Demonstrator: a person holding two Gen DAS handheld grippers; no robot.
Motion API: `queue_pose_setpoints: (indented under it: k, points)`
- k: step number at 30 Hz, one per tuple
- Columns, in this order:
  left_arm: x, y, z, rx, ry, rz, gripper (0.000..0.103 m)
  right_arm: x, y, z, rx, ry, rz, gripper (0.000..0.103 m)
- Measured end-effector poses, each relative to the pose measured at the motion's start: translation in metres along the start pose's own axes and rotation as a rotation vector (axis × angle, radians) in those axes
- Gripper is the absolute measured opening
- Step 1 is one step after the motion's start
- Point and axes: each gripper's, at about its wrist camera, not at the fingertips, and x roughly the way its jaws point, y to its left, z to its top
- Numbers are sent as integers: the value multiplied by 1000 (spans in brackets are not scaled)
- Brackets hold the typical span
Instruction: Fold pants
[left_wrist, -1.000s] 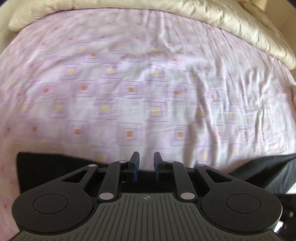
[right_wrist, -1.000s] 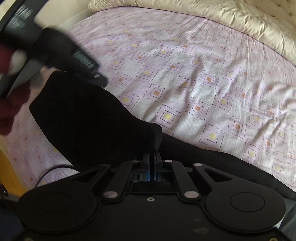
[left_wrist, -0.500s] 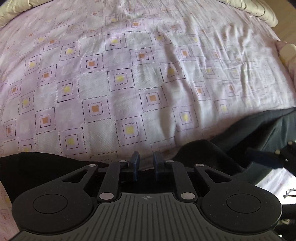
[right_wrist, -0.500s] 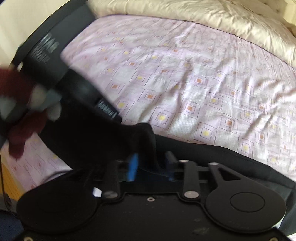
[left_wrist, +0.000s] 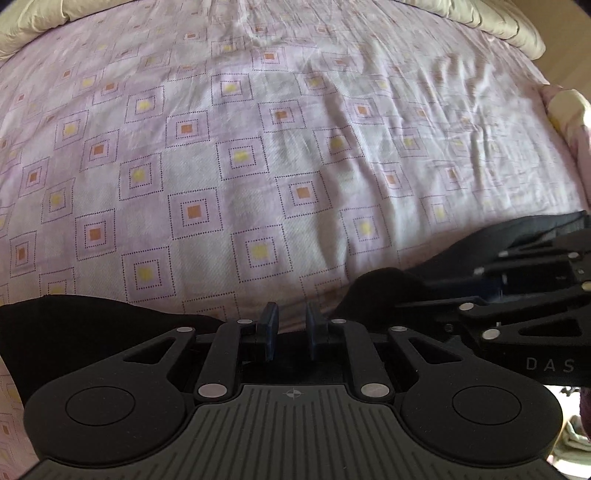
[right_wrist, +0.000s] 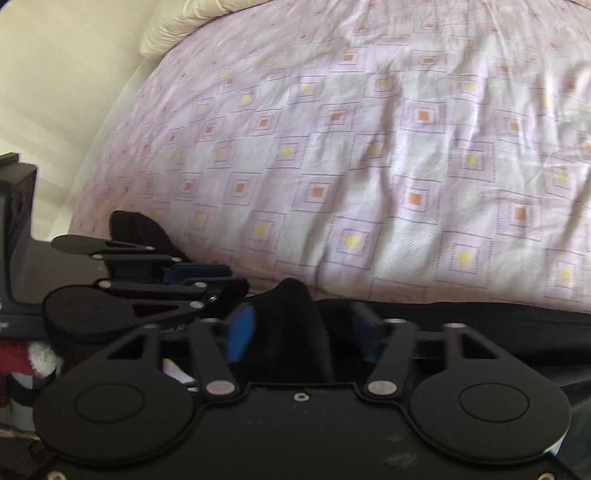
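Black pants (left_wrist: 74, 325) lie along the near edge of the bed, on a pink patterned sheet (left_wrist: 258, 166). In the left wrist view my left gripper (left_wrist: 290, 326) stands slightly open and empty just above the cloth. A raised fold of the pants (right_wrist: 291, 325) stands between the wide-open blue pads of my right gripper (right_wrist: 301, 332), which does not grip it. The right gripper also shows in the left wrist view (left_wrist: 491, 280) at the right, close beside the left one. The left gripper shows in the right wrist view (right_wrist: 207, 275) at the left.
A cream duvet (left_wrist: 498, 22) lies bunched along the far side of the bed. A cream wall (right_wrist: 66, 74) rises left of the bed. A dark box (right_wrist: 16, 199) stands at the left edge of the right wrist view.
My right gripper opened and let go of the pants fold it held a second ago. Both grippers moved close together, and the left camera tilted down toward the sheet.
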Motion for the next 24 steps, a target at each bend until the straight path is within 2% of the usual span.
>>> queue_pose_setpoints:
  k: [1, 4, 7, 10, 13, 16, 19, 24]
  points:
    - [-1, 1, 1, -5, -9, -1, 16, -2, 5, -2, -15, 1, 10, 14]
    - [-9, 7, 4, -52, -42, -15, 16, -20, 35, -14, -158, -82, -77, 6]
    - [-15, 13, 5, -87, -74, -23, 16, -39, 61, -33, -285, -175, -170, 6]
    - [-18, 15, 4, -92, -92, -10, 16, -28, 69, -51, -363, -154, -255, 8]
    - [-23, 17, 0, -76, -115, 9, 16, -19, 59, -50, -306, -124, -259, 17]
    - [-31, 20, -4, -71, -143, 27, 16, -31, 45, -38, -188, -168, -223, 63]
    - [-36, 25, -7, -87, -157, 24, 16, -31, 30, -16, -106, -179, -188, 65]
    - [-35, 31, -12, -103, -137, 28, 16, -16, 11, 19, -44, -107, -110, 65]
